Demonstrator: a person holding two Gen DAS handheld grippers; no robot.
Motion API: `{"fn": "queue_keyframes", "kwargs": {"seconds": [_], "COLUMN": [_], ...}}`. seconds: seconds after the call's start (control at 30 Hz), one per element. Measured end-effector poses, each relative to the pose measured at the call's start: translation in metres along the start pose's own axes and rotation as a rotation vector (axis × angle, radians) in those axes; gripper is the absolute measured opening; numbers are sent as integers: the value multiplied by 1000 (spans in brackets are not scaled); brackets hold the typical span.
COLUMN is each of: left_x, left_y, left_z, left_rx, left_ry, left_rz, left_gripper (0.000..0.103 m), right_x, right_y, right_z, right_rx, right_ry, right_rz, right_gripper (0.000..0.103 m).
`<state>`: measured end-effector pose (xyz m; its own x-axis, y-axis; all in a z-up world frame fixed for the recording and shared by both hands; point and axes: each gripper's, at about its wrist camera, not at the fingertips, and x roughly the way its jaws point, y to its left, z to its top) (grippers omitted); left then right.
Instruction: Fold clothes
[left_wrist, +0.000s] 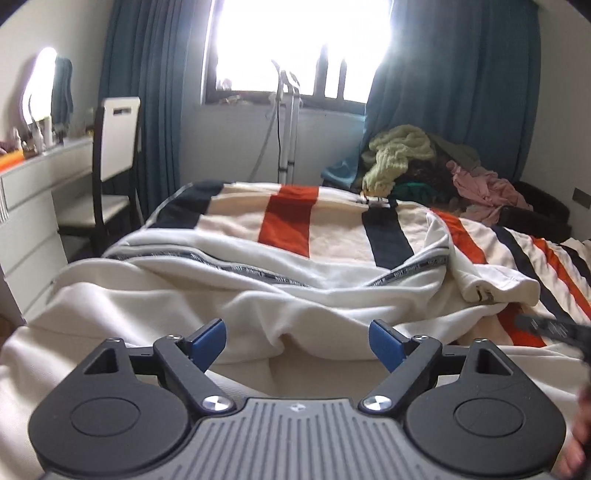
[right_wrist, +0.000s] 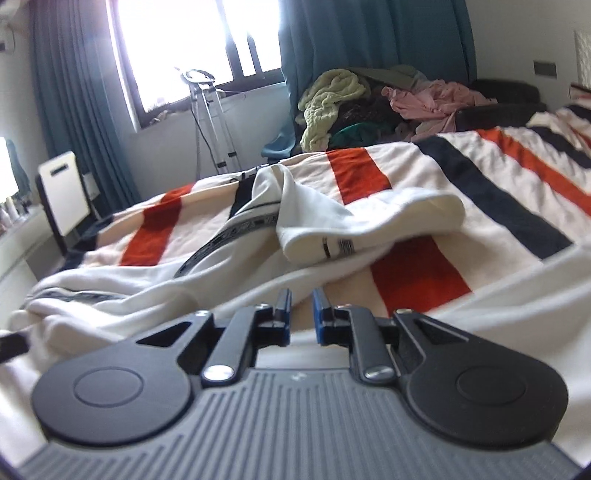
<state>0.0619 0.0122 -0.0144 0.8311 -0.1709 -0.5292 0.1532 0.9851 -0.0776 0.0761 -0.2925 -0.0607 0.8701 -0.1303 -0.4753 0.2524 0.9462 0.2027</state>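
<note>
A white garment (left_wrist: 207, 295) with grey lettered tape trim lies crumpled across the striped bed cover (left_wrist: 288, 218). One cuffed sleeve (right_wrist: 332, 229) is flopped over towards the right. My left gripper (left_wrist: 297, 338) hovers low over the garment's near part, its blue pads (left_wrist: 208, 338) wide apart with only cloth below them. My right gripper (right_wrist: 299, 306) sits at the garment's near edge with its pads (right_wrist: 319, 310) drawn to a narrow gap, and white cloth shows in that gap. The right gripper's dark, blurred edge (left_wrist: 546, 326) shows at the right of the left wrist view.
A heap of unfolded clothes (left_wrist: 417, 166), yellow-green, pink and dark, is piled at the bed's far corner. A white chair (left_wrist: 116, 147) and a dresser (left_wrist: 33, 184) stand on the left. A metal stand (left_wrist: 286, 122) is under the window, between blue curtains.
</note>
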Motion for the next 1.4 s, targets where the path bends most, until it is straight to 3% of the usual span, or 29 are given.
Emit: {"fn": "queue_keyframes", "kwargs": {"seconds": [0.13, 0.27, 0.33, 0.5, 0.67, 0.9, 1.1, 1.17, 1.2, 1.23, 1.3, 1.4], "left_x": [11, 21, 26, 47, 70, 78, 80, 76, 73, 72, 68, 65], "left_y": [0, 9, 13, 13, 9, 5, 2, 1, 2, 2, 1, 0], "left_z": [-4, -5, -5, -15, -26, -28, -28, -28, -29, -29, -29, -30], "left_rx": [50, 29, -3, -19, -16, -23, -33, -45, -53, -60, -73, -77], "left_ry": [-2, 28, 47, 86, 123, 106, 86, 73, 67, 64, 54, 35], "left_rz": [18, 32, 20, 6, -4, 8, 20, 24, 23, 20, 20, 25], "left_gripper": [86, 86, 86, 86, 86, 86, 86, 86, 86, 86, 86, 87], "right_x": [47, 102, 120, 149, 190, 195, 160, 155, 154, 154, 153, 162], "right_y": [17, 19, 14, -12, -55, -118, -181, -200, -211, -221, -238, -239], "right_z": [15, 10, 7, 44, 96, 162, 158, 144, 137, 127, 108, 92], "right_rx": [-46, -36, -27, 5, 53, 92, 237, 337, 399, 476, 625, 671], "right_ry": [-12, 139, 170, 53, 10, -97, -75, -35, -6, 9, 16, 27], "right_rz": [-24, -40, -63, -174, -259, -349, -284, -235, -190, -120, 15, 3], "right_gripper": [15, 14, 13, 13, 11, 14, 17, 29, 55, 73, 76, 77]}}
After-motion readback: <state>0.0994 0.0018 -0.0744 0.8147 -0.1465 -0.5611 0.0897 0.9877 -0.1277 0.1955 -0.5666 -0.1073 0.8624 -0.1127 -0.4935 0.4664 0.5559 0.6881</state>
